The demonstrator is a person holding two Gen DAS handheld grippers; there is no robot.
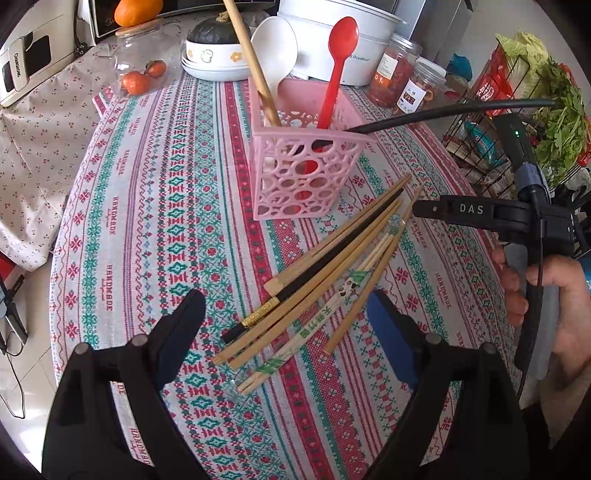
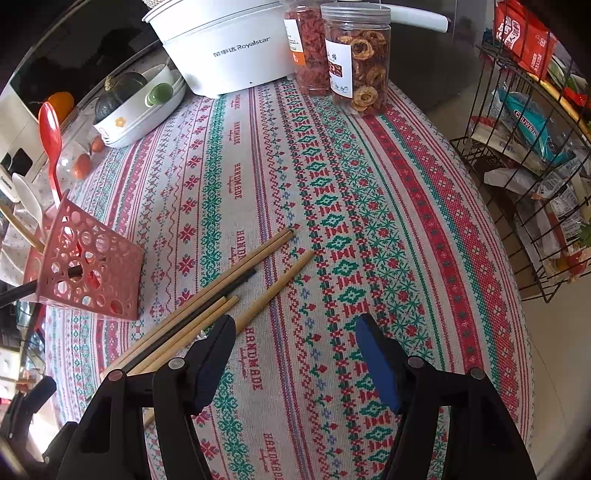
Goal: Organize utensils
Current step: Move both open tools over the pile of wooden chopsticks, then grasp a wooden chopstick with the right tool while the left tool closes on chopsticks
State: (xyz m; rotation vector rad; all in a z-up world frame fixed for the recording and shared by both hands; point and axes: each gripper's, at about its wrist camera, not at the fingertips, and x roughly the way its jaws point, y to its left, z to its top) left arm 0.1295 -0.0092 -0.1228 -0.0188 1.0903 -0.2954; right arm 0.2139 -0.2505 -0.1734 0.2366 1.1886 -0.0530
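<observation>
The worktop (image 1: 155, 206) was round and covered with a red, green and white patterned cloth. At its far side stood a white Royalstar electric pot (image 2: 225, 55), two clear jars of dried fruit (image 2: 358, 59) beside it, and a stack of white bowls holding a dark green squash (image 1: 212, 31). A black wire rack (image 2: 517, 206) of packets and greens stood off the worktop's edge.

Near the middle stood the pink perforated utensil basket (image 1: 303, 166), upright, holding a red spoon (image 1: 338, 66), a white rice paddle (image 1: 275, 48), a wooden handle (image 1: 251, 62) and a black utensil handle (image 1: 443, 110) that leaned out over its rim.

Just in front of the basket a loose bundle of chopsticks (image 1: 325, 273) lay flat on the cloth: several bamboo ones, one black with a gold band, and a paper-wrapped pair.

The left gripper (image 1: 286, 325) hung over the near ends of the chopsticks, its fingers spread wide on either side and touching none. The right gripper (image 2: 295, 354), gripped by a hand (image 1: 561, 306), had its fingers apart with only cloth between them, the chopsticks lying just beside its left finger.
</observation>
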